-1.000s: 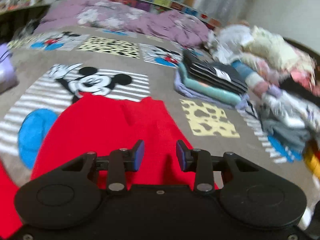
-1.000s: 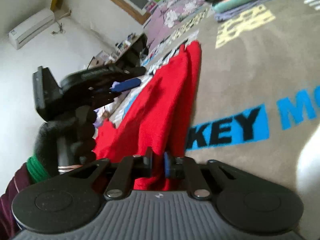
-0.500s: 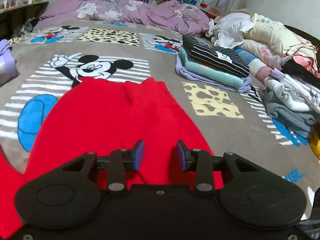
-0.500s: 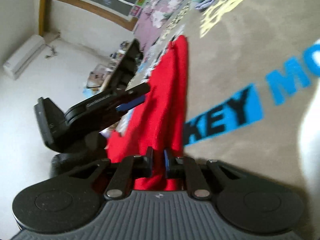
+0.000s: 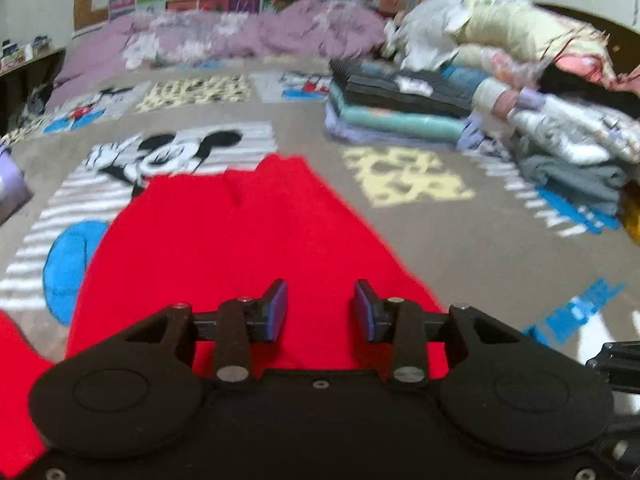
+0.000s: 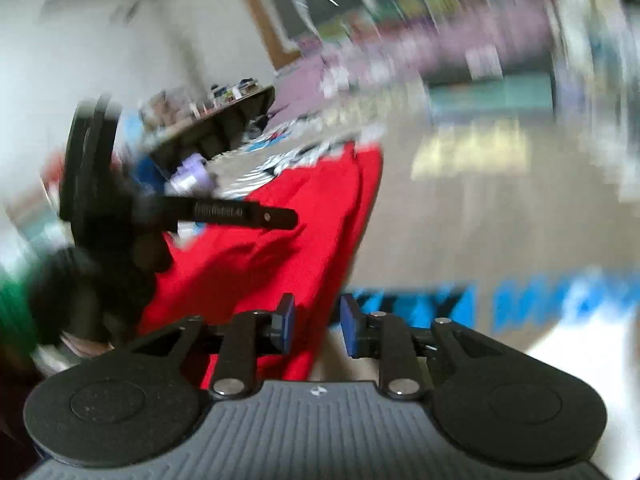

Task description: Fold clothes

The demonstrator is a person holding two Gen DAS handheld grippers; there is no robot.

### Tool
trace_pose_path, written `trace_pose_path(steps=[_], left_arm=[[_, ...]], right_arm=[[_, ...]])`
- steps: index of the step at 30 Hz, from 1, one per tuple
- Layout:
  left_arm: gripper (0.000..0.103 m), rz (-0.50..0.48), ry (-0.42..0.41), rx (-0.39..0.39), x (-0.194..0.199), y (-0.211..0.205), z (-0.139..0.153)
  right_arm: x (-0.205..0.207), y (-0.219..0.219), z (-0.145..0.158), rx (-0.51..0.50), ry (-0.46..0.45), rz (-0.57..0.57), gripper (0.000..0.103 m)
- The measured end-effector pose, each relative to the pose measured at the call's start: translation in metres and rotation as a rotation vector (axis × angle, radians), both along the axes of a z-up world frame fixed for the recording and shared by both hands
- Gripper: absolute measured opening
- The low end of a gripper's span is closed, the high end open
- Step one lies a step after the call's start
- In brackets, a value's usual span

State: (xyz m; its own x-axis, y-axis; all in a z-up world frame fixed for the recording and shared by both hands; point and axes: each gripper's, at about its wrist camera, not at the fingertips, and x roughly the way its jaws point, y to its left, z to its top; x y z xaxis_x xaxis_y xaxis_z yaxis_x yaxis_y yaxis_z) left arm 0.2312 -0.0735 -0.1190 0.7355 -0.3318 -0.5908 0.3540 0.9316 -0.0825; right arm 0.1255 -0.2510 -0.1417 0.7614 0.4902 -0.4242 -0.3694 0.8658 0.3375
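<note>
- The left gripper (image 5: 320, 306) hangs spread over the red garment (image 5: 240, 240), pinching nothing.
- The right gripper (image 6: 316, 326) is opening, nothing pinched.
- Blue lettering (image 6: 560, 300) on the blanket (image 5: 460, 240) is too blurred to read.

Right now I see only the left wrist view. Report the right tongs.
Observer: The right tongs are opening. The red garment has its edge in the gap, and the pads are not pressing on it.
Operator: Now describe my left tongs from that side.
Observer: The left tongs point across above the garment. It is too blurred to tell whether they touch it.
Operator: Say what holds them.
Observer: A dark-gloved hand with a green cuff.
</note>
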Motion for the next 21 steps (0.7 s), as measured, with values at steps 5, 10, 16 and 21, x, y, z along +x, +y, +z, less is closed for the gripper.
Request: trace_pose_path(steps=[5,10,16,21], left_arm=[[0.036,0.012,0.019,0.017,0.029,-0.008,0.001],[0.046,0.015,0.119,0.080,0.067,-0.013,-0.022],[0.051,0.008,0.119,0.113,0.071,-0.018,-0.019],[0.047,-0.005,0.030,0.150,0.062,-0.036,-0.008]], right_arm=[[-0.004,0.029,-0.005,-0.137,-0.026,0.128,0.027],[0.007,0.020,-0.010,-0.032,0.064,0.145,0.028],[-0.001,0.021,-0.013,-0.046,0.047,0.146,0.027],[-0.027,0.023,-0.008,-0.077,-0.026,0.116,0.029]])
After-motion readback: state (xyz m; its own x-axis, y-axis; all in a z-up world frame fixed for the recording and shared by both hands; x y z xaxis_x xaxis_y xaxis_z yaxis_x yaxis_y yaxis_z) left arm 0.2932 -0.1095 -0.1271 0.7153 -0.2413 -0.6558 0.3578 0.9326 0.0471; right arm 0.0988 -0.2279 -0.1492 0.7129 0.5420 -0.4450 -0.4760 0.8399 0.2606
